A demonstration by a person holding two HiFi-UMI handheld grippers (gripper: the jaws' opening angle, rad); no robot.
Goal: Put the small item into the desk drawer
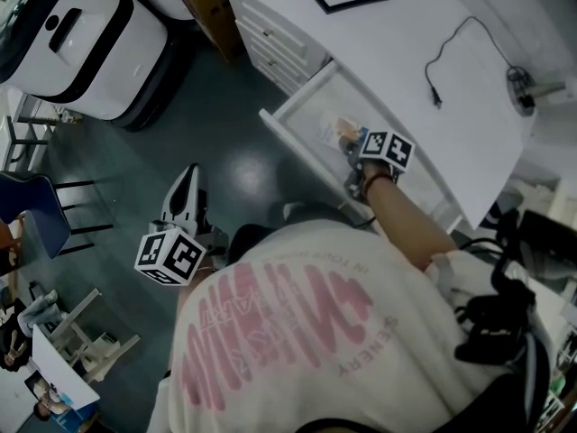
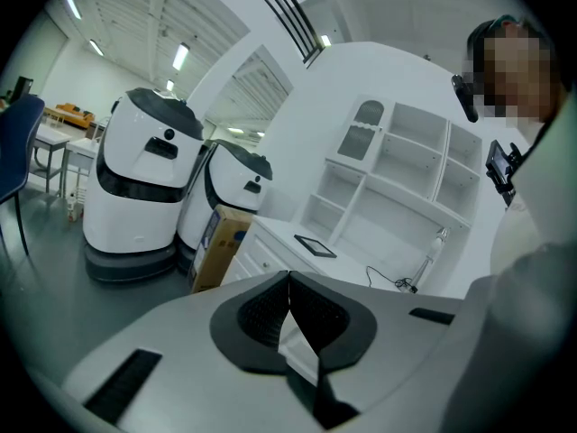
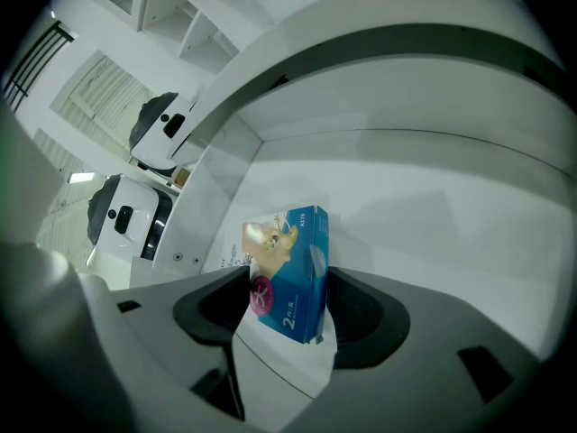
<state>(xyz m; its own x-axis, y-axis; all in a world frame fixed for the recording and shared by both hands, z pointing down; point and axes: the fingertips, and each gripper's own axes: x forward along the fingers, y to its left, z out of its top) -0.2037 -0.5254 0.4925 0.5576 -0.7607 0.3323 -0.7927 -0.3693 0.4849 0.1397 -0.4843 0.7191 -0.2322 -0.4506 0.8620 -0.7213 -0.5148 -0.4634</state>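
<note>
A small blue box point(image 3: 293, 273) with a pale animal picture and a pink round mark stands on the open bench drawer's point(image 3: 424, 215) floor near one side wall, between the released right tool's point(image 3: 287, 282) pads; the left tool point(image 2: 289, 278) is clenched and empty

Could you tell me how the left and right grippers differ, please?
The left gripper has its jaws together, empty; the right gripper has them apart with a blue box between them. The left gripper points out at the room; the right gripper reaches into the open drawer. Both carry a marker cube.
</note>
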